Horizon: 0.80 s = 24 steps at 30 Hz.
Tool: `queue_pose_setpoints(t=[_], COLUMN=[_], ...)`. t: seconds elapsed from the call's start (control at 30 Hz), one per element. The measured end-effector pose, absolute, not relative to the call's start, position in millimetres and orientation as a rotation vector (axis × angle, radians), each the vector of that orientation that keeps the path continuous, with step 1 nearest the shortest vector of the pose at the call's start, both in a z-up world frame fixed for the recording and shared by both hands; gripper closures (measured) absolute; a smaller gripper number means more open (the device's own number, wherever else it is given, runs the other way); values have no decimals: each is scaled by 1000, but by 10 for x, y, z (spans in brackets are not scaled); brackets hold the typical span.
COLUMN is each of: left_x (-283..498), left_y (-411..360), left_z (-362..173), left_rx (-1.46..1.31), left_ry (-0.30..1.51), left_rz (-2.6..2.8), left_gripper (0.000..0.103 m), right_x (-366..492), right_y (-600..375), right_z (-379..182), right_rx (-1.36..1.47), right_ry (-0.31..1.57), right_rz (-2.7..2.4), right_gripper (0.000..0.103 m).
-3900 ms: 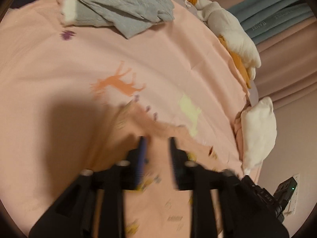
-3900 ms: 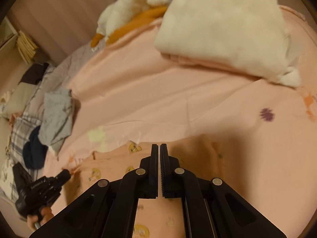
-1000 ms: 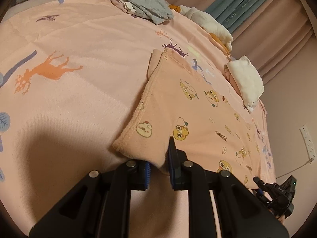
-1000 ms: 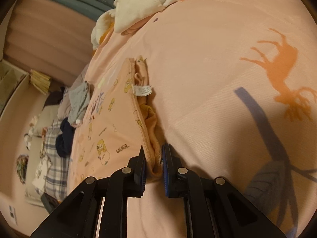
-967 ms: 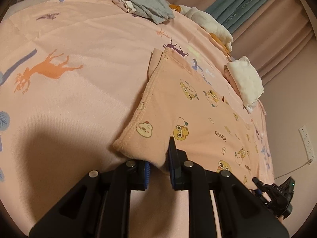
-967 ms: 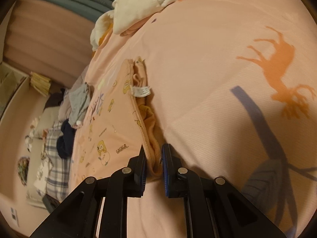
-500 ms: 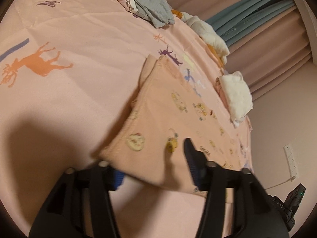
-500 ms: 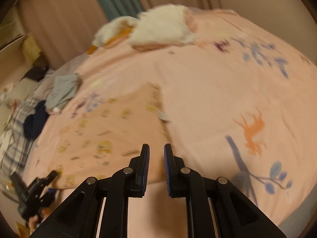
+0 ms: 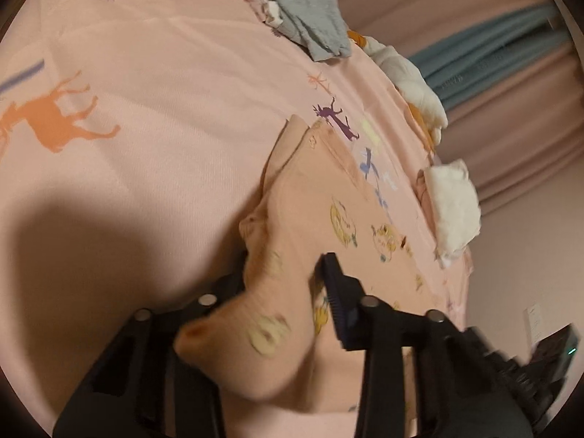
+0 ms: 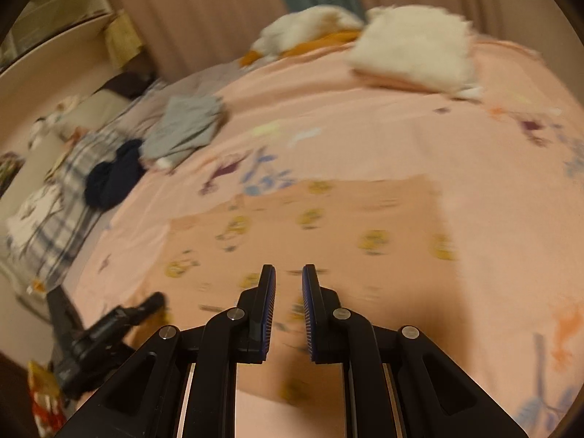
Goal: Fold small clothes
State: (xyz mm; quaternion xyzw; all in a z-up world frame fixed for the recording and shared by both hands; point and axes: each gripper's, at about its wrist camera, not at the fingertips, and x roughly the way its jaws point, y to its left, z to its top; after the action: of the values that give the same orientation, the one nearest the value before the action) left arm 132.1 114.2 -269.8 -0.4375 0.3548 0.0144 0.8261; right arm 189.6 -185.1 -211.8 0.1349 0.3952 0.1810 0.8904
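Observation:
A small peach garment with yellow cartoon prints (image 9: 321,197) lies spread on the pink bedsheet (image 9: 146,109). My left gripper (image 9: 284,273) is open, and a corner of the garment drapes over its left finger and between the jaws. In the right wrist view the garment (image 10: 328,219) lies flat ahead of my right gripper (image 10: 288,273), which is open, empty and held above the cloth. The left gripper (image 10: 120,321) shows at the lower left of that view.
A folded white cloth (image 9: 452,208) lies at the far right of the bed, also in the right wrist view (image 10: 412,47). A grey garment (image 9: 310,25) and a dark blue one (image 10: 113,175) lie beyond. Curtains (image 9: 511,73) hang behind the bed.
Both grippers opened and let go of the garment edge. The right gripper lifted and pulled back above the garment. The left jaws spread wide, with the corner still draped over one finger.

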Motion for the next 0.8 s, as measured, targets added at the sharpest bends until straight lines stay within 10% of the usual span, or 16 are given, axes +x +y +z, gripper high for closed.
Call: queue_pose_setpoints(t=[0.8], left_x=[1365], left_y=[476], left_z=[-2294], left_rx=[-692], left_ry=[641], left_rz=[-165], left_gripper=[88], right_x=[2078], right_y=[-1894], right_z=[-2926], right_rx=[544], right_ry=[994], right_rz=[604], right_gripper=[101])
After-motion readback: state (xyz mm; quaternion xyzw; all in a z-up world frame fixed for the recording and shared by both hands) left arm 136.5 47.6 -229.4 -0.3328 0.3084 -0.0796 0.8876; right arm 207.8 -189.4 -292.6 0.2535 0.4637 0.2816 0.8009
